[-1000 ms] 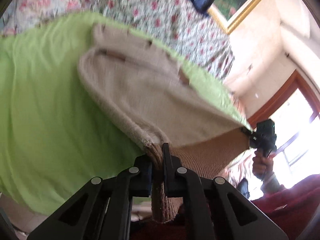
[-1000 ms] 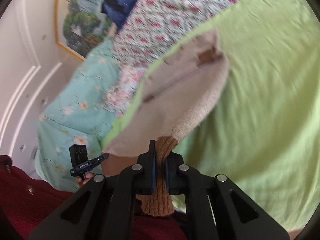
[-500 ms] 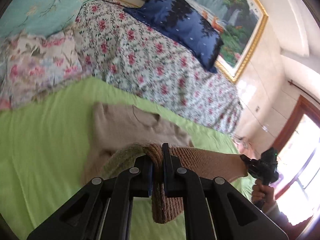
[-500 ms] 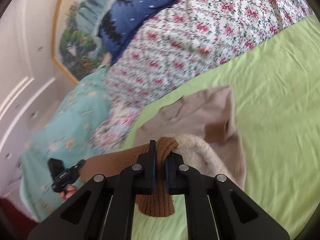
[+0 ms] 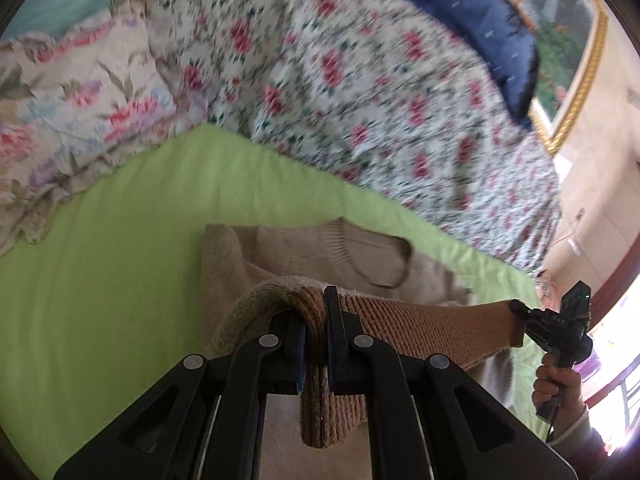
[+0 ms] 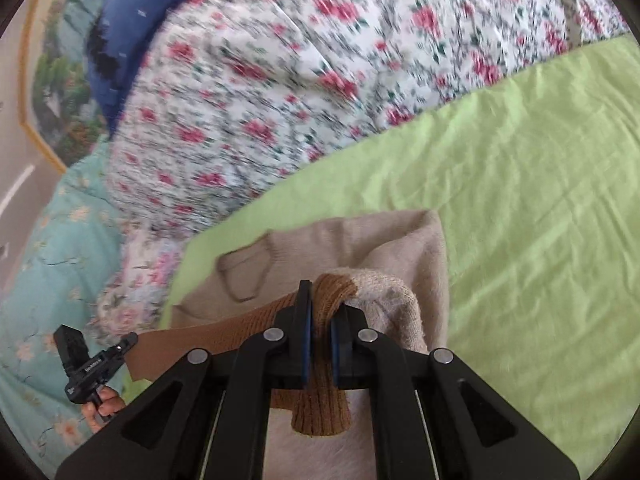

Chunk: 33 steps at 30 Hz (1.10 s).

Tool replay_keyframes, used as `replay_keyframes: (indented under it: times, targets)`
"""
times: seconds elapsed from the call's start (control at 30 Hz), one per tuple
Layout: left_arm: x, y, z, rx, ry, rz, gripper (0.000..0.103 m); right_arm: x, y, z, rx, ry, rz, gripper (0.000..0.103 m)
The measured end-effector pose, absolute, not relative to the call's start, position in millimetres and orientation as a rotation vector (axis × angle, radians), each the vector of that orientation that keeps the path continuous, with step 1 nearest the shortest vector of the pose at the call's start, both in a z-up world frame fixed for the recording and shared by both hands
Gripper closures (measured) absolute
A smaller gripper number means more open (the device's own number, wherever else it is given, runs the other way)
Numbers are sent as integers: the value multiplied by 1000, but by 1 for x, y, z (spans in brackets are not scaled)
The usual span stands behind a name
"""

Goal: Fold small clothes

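A small beige knitted sweater (image 5: 320, 252) with a brown ribbed hem (image 5: 420, 328) lies on the green sheet (image 5: 100, 280), collar end far from me. My left gripper (image 5: 316, 320) is shut on one hem corner. My right gripper (image 6: 320, 316) is shut on the other hem corner; it also shows in the left wrist view (image 5: 520, 310). The hem is stretched taut between them, lifted and carried over the sweater body (image 6: 360, 244) toward the collar (image 6: 244, 276). The left gripper shows in the right wrist view (image 6: 128, 340).
A floral quilt (image 5: 360, 80) and a dark blue pillow (image 5: 480, 20) lie beyond the sheet. A light blue floral blanket (image 6: 48, 260) is at the left. A gold-framed painting (image 5: 568, 60) hangs on the wall. A bright window (image 5: 616, 340) is at the right.
Both grippers have carried the hem forward and lower over the sweater toward the collar. The fold has closed further and the collar now sits nearer the fingertips.
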<state>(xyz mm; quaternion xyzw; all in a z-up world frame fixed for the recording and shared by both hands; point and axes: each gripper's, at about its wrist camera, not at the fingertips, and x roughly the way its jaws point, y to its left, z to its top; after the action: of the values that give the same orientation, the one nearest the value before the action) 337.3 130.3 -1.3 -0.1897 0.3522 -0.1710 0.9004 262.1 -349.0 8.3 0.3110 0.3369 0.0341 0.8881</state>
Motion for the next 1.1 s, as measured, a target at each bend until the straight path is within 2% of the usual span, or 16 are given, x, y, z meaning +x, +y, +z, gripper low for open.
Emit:
replay_keyframes:
  times: [0.1, 0.27, 0.37, 0.5, 0.63, 0.77, 0.87, 0.9, 0.97, 1.1]
  targets:
    - [367, 129, -31, -393, 790, -328, 96, 282, -351, -15, 642, 745, 38, 94]
    - [379, 129, -66, -411, 900, -336, 94, 288, -356, -38, 673, 810, 26, 86]
    - [344, 129, -61, -389, 875, -403, 91, 255, -353, -16, 625, 730, -3, 81]
    - [288, 103, -53, -329, 882, -543, 88, 218, -306, 23, 472, 661, 150, 81]
    - [273, 54, -49, -181, 912, -647, 86, 237, -228, 11, 275, 866, 428, 81]
    - [303, 34, -55, -114, 946, -639, 86, 287, -196, -20, 188, 1025, 489, 81]
    - [345, 41, -67, -77, 1019, -590, 89, 326, -201, -36, 123, 1089, 423, 88]
    - [358, 47, -68, -65, 1022, -586, 95, 338, -208, -38, 122, 1078, 393, 89]
    - [377, 61, -67, -58, 1003, -569, 100, 359, -229, -36, 96, 1028, 241, 89]
    - [424, 105, -67, -107, 975, -302, 101, 384, -293, -37, 266, 911, -12, 89]
